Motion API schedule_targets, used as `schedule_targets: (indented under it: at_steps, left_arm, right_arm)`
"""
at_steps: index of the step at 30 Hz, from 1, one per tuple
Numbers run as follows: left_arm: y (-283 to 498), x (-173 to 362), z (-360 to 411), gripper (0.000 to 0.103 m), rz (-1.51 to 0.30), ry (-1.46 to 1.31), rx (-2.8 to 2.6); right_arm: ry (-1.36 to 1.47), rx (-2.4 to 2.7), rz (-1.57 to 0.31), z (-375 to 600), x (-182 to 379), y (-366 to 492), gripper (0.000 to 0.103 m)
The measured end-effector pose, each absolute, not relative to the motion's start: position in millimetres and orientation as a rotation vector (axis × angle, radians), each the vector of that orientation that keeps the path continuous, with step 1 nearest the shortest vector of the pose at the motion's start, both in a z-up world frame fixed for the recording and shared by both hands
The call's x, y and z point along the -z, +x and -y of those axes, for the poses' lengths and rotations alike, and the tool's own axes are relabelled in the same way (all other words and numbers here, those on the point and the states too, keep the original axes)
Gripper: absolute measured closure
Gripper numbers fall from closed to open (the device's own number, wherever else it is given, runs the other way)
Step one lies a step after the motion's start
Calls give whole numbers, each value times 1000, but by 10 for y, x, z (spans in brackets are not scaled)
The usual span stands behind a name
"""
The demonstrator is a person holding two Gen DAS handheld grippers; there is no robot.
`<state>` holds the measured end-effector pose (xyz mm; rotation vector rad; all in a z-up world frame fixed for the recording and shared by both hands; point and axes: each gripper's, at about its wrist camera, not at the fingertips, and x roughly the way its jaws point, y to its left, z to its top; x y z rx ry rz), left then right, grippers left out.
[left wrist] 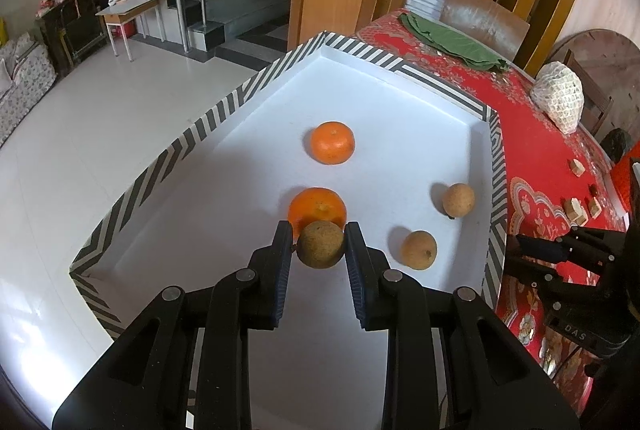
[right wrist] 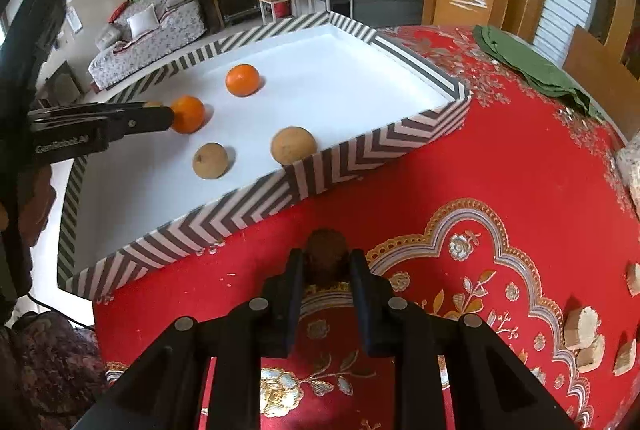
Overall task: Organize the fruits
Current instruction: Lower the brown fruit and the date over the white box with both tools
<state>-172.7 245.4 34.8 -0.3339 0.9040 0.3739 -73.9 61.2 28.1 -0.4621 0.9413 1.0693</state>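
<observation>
A white tray with a chevron-striped rim [left wrist: 192, 134] [right wrist: 360, 150] sits on the red patterned tablecloth. In it lie two oranges [left wrist: 333, 142] [left wrist: 316, 208] and two tan round fruits [left wrist: 459, 200] [left wrist: 419, 249]. My left gripper [left wrist: 319, 244] is shut on a third tan fruit [left wrist: 321, 244], held over the tray just in front of the nearer orange. My right gripper [right wrist: 326, 262] is shut on a dark brown fruit [right wrist: 326, 254] above the tablecloth, outside the tray's near rim. The left gripper also shows in the right wrist view [right wrist: 160, 110] beside the nearer orange [right wrist: 187, 114].
A green cloth [left wrist: 452, 42] lies at the table's far side. A white mesh bag [left wrist: 560, 102] stands at the right. Small tan blocks [right wrist: 584, 334] lie on the tablecloth at the right. A wooden chair [left wrist: 484, 18] stands behind the table. The tray's left side overhangs the floor.
</observation>
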Motion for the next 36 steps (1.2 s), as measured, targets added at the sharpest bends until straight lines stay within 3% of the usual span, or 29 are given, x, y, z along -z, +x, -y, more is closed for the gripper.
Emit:
schedule_targets:
  at_steps: [2, 4, 6, 7, 9, 15, 17, 23, 25, 27, 31, 36]
  left_arm:
    - [-1729, -342, -2456, 78, -906, -336, -374]
    - [-1729, -334, -2460, 78, -908, -339, -373]
    - [-1727, -330, -2462, 78, -909, -341, -372]
    - [-1728, -329, -2462, 78, -909, -341, -371]
    - [-1729, -324, -2459, 78, -909, -340, -371]
    - [-1726, -294, -2461, 78, -917, -345, -370]
    - [-1719, -294, -2464, 78, -917, -347, -371]
    - [-1715, -280, -2476, 78, -921, -350, -372]
    - [-1712, -279, -2477, 78, -921, -351, -371]
    - [-1706, -277, -2476, 78, -921, -351, -371]
    - [-1705, -276, -2474, 78, -923, -351, -371]
    - [-1682, -261, -2486, 78, -930, -353, -370]
  right_arm:
    - [-442, -1062, -951, -610, -281, -722, 80]
    - [-415, -1076, -961, -594, -281, -719, 73]
    - [-365, -1109, -970, -566, -271, -725, 56]
    - [-344, -1120, -970, -555, -265, -729, 53]
    - [-276, -1172, -971, -529, -245, -733, 34]
    - [-249, -1243, -984, -624, -234, -795, 4]
    - [-273, -1258, -987, -665, -232, -817, 0]
    - [-191, -1304, -1006, -582, -224, -723, 1]
    - [-183, -1267, -1011, -564, -242, -692, 14]
    - [-204, -1232, -1002, -564, -252, -664, 36]
    - [-232, -1216, -985, -588, -257, -650, 40]
    - [-317, -1159, -959, -648, -270, -650, 57]
